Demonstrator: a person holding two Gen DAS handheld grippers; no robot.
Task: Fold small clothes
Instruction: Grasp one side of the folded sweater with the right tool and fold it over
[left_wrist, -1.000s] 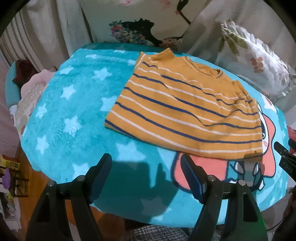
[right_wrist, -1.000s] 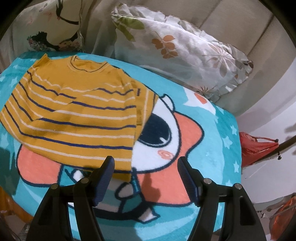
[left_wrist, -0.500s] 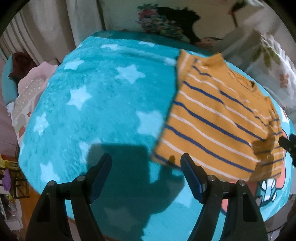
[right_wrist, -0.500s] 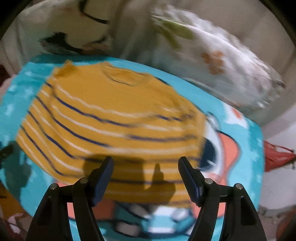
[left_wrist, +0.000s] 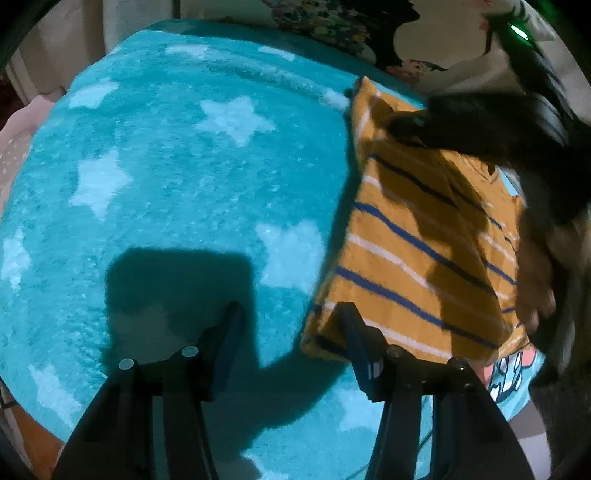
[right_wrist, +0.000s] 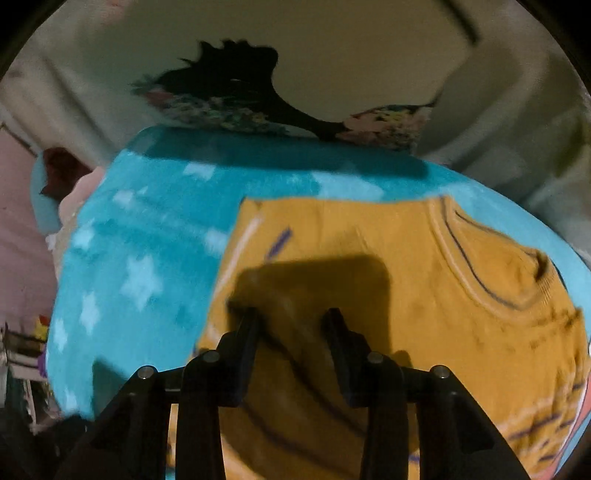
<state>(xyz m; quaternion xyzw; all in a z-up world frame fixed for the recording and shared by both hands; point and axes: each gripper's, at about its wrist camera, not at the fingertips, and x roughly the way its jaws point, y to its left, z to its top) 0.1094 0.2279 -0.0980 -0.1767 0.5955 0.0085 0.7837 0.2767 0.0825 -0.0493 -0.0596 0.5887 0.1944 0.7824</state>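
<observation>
A mustard shirt (left_wrist: 417, 236) with blue and white stripes lies flat on the teal star blanket (left_wrist: 177, 177). My left gripper (left_wrist: 290, 328) hangs over the shirt's near left corner. Its jaws are closing, with a gap still between them; the right finger lies over the hem and the left finger over bare blanket. My right gripper (right_wrist: 290, 321) is down on the shirt (right_wrist: 388, 258) at its far left part, left of the neckline (right_wrist: 491, 273). Its jaws are closing too, with cloth between the tips. In the left wrist view it is a dark blur (left_wrist: 480, 129).
Printed cushions (right_wrist: 258, 99) stand along the back of the blanket. A pink pillow (right_wrist: 74, 199) lies off its left side. A blurred hand (left_wrist: 535, 291) shows at the shirt's right edge. The blanket's cartoon print (left_wrist: 513, 373) peeks out below the shirt.
Both grippers have come lower and closer to the shirt. The left one reached the near left corner; the right one swept left across the shirt to its far left part. Both jaws have narrowed.
</observation>
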